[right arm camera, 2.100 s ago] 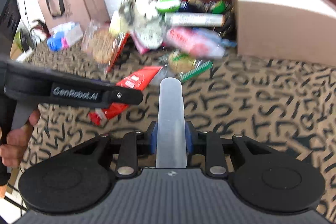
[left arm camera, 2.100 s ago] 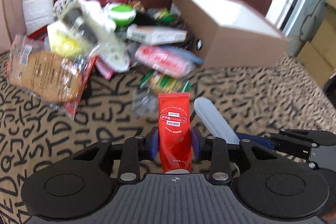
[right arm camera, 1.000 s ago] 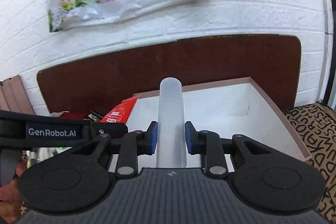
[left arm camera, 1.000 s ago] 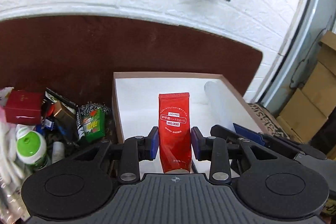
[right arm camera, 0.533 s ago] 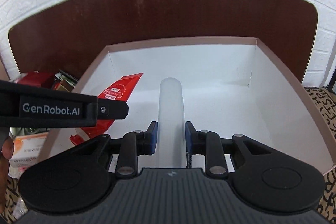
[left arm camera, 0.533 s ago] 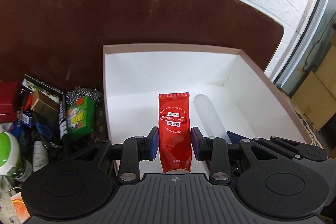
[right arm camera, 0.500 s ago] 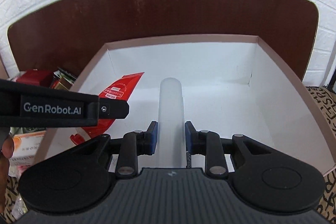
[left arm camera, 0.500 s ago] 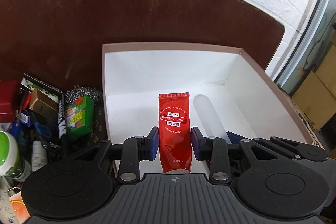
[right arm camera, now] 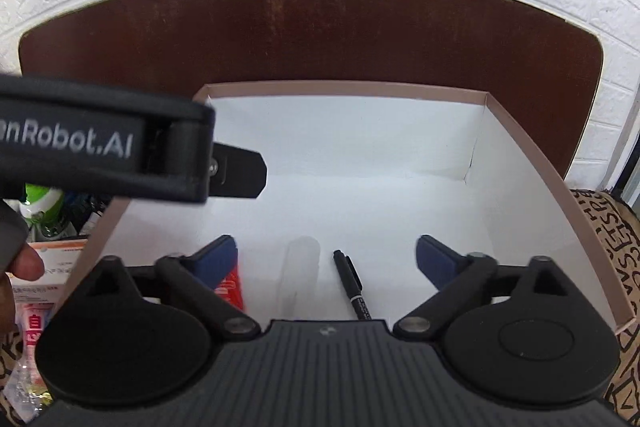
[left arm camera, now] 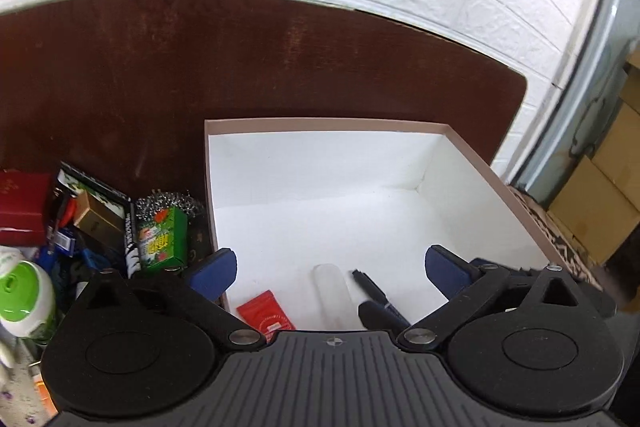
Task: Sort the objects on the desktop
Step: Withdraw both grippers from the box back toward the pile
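Wall (left arm camera: 400, 7): white textured brick, filling the upper part of both wrist views.
Backboard (right arm camera: 320, 39): dark brown panel with rounded upper corners, standing upright behind the box.
Box (left arm camera: 500, 183): open cardboard box, brown rim, white inside; its floor holds three items along the near side.
Table covering (right arm camera: 616, 243): tan cloth printed with black letters, seen past the box's right wall.
Left gripper (left arm camera: 328, 273): poised over the near left part of the box; jaws opening and spread wide, blue pads clear of everything, nothing gripped. Its black body, lettered in white, crosses the left of the right wrist view.
Right gripper (right arm camera: 326, 259): poised over the near middle of the box; jaws opening, likewise wide apart, nothing between the pads except the items lying on the floor below.
Clutter pile (left arm camera: 60, 227): beside the box's left wall; includes a red carton (left arm camera: 20, 207), a green packet (left arm camera: 162, 241) with a wire scourer behind it, and a white bottle with a green cap (left arm camera: 24, 295).
Red tube (left arm camera: 266, 315): hand cream tube, lying flat on the box floor near the left wall, partly hidden by the gripper bodies.
Clear tube (right arm camera: 302, 275): translucent cylinder, lying on the box floor just right of the red tube, apart from it.
Black marker (right arm camera: 352, 285): lying on the box floor just right of the clear tube, not touching it.
Hand (right arm camera: 24, 263): a thumb at the far left edge of the right wrist view, by the left gripper's handle.
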